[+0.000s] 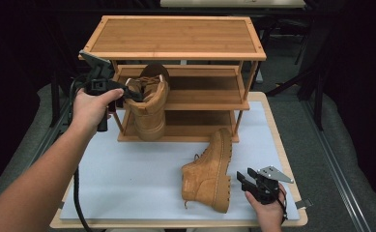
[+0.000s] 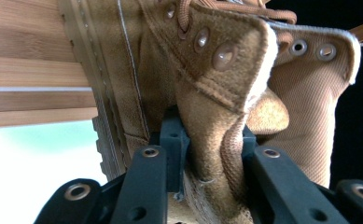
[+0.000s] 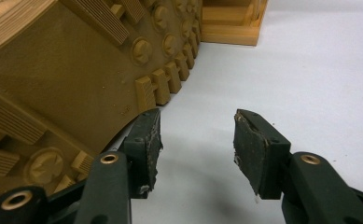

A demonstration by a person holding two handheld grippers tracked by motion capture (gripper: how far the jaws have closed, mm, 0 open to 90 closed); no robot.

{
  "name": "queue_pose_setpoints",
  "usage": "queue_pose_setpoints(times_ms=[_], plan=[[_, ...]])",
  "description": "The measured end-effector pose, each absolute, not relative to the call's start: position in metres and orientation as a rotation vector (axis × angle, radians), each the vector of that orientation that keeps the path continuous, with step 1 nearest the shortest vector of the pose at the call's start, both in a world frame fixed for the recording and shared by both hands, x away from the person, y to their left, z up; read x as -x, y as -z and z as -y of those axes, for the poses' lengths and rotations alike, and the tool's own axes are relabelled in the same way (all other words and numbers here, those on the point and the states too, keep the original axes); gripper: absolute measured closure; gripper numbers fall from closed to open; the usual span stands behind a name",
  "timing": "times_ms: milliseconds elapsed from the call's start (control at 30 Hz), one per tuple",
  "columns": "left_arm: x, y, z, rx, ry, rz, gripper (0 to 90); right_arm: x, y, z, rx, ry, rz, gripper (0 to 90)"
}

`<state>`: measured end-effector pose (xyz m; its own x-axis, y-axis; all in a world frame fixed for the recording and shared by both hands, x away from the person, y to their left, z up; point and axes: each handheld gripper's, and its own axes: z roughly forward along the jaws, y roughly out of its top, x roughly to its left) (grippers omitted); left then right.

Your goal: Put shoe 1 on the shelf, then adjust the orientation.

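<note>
Two tan boots in play, located relative to the wooden shoe rack [image 1: 176, 36]. Left gripper [image 1: 127, 94] holds the first boot [image 1: 149, 108] at the rack's front left corner, toe pointing down, sole toward the rack; its fingers [image 2: 172, 140] pinch the collar edge. Second boot [image 1: 209, 174] lies on its side on the white surface [image 1: 127, 179] in front of the rack's right post. Right gripper [image 1: 243, 180] sits just beside that boot's sole, fingers [image 3: 146, 140] spread, nothing between them.
</note>
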<state>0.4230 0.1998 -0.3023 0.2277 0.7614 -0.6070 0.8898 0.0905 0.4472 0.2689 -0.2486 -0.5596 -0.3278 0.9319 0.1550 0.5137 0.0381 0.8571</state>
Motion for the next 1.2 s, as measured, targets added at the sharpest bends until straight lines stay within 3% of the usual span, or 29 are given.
queue_pose_setpoints(times_ms=[467, 967, 1200], plan=[[-0.412, 0.293, -0.195, -1.755, 0.114, -1.482, 56.4, -0.269, 0.559, 0.248, -1.459, -1.227, -1.873, 50.9], [-0.366, 0.274, -0.221, -1.78, 0.127, -1.337, 55.2, -0.264, 0.553, 0.243, -1.443, -1.198, -1.876, 49.8], [-0.342, 0.293, -0.241, -1.788, 0.123, -1.281, 55.2, -0.262, 0.539, 0.241, -1.461, -1.189, -1.862, 48.4]])
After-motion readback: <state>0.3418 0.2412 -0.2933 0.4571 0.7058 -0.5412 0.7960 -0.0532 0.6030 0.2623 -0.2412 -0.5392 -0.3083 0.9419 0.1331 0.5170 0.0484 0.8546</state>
